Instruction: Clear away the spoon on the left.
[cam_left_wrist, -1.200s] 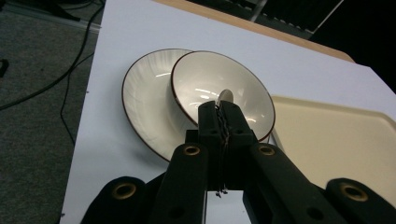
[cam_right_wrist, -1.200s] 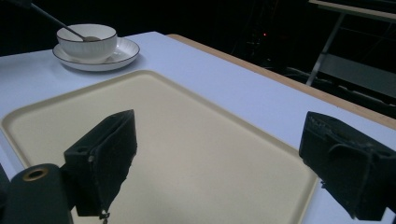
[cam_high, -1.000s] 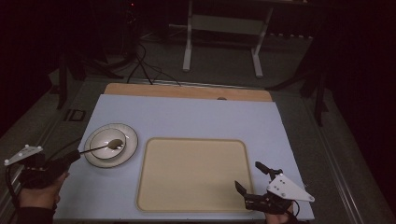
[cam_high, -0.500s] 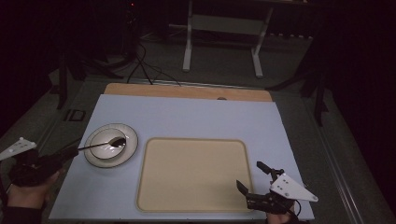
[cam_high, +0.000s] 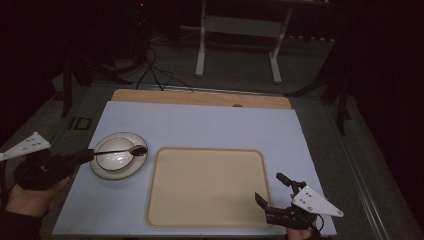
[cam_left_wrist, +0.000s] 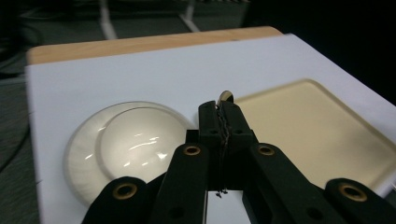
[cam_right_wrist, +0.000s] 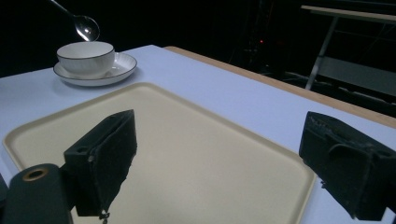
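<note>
Two grippers over a pale blue worktop (cam_high: 210, 122). Left gripper (cam_high: 82, 156) sits at the left edge of the worktop, jaws clamped tight on the handle of a metal spoon (cam_high: 131, 150). In the left gripper view the thin handle is pinched between the closed pads and the spoon tip (cam_left_wrist: 226, 96) pokes out past them. The spoon is lifted, its bowl hanging above a white bowl (cam_high: 116, 157) that stands on a white saucer (cam_high: 100, 170), left of centre. In the right gripper view the spoon (cam_right_wrist: 84, 24) clearly hangs clear of the bowl's (cam_right_wrist: 86, 56) rim, not touching. Just right of the saucer lies a beige tray (cam_high: 207, 187), bare. Right gripper (cam_high: 274, 192) is at the near right corner of the tray, jaws spread wide, holding nothing.
</note>
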